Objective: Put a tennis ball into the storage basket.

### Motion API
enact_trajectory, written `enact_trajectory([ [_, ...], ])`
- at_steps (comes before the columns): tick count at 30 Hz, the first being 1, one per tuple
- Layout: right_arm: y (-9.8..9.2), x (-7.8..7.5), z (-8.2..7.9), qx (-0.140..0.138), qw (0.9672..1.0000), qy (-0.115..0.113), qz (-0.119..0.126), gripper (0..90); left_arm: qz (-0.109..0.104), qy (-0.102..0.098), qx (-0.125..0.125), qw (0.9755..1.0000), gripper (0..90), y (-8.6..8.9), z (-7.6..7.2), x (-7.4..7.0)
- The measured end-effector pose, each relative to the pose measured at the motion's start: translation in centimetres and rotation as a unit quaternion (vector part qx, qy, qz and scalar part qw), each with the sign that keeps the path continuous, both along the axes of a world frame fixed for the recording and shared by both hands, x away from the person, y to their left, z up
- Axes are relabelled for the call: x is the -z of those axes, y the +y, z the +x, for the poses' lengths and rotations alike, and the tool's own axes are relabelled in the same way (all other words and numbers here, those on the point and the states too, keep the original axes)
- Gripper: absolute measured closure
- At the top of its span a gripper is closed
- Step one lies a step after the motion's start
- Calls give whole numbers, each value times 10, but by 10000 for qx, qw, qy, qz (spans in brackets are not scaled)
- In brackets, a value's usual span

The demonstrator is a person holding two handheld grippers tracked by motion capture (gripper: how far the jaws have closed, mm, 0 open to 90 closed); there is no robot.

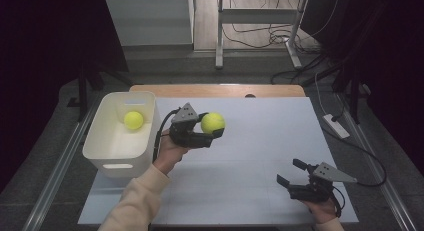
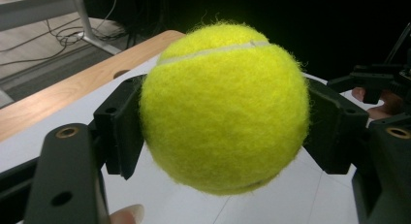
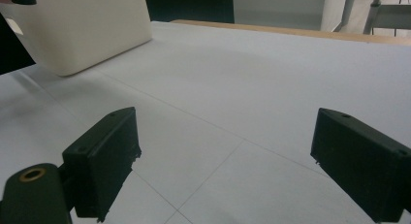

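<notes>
My work surface is a white table (image 1: 260, 141) with faint panel seams and a wooden strip (image 1: 215, 90) along its far edge. Directly on it, at my left, stands a white plastic bin (image 1: 116, 158) with a handle slot in its near wall, its base overhanging the table's left edge.

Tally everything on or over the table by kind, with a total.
Tennis balls: 2 (one in the bin, one in the left gripper)
White bin: 1
Grippers: 2 (left, and right gripper)
Total: 5
</notes>
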State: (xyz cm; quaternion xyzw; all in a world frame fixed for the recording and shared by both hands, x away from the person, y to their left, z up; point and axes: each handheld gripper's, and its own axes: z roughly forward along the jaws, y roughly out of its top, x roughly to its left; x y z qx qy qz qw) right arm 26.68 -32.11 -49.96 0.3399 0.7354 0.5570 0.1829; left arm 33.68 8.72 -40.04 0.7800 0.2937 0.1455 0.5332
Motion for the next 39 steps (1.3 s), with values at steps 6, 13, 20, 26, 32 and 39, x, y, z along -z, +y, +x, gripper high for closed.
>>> enact_trajectory([
  [6,0,-2,-1,-12,9999,45,152,100,3,-38,-119,9999,266,8,-1,-6],
  [13,-1,-2,-1,-1,9999,30,140,100,-23,-104,-236,9997,266,17,-3,-14],
  [20,-1,-1,-1,-6,9999,33,128,100,-50,-143,-382,9992,266,30,-4,-20],
  [26,-1,-1,0,-13,9999,20,103,100,-59,-178,-508,9985,266,39,-5,-23],
  [32,0,-1,-1,-9,9999,22,99,100,-68,-218,-646,9977,266,50,-5,-27],
  [39,0,-1,-1,-12,10000,40,91,100,-82,-226,-779,9967,265,61,-5,-29],
])
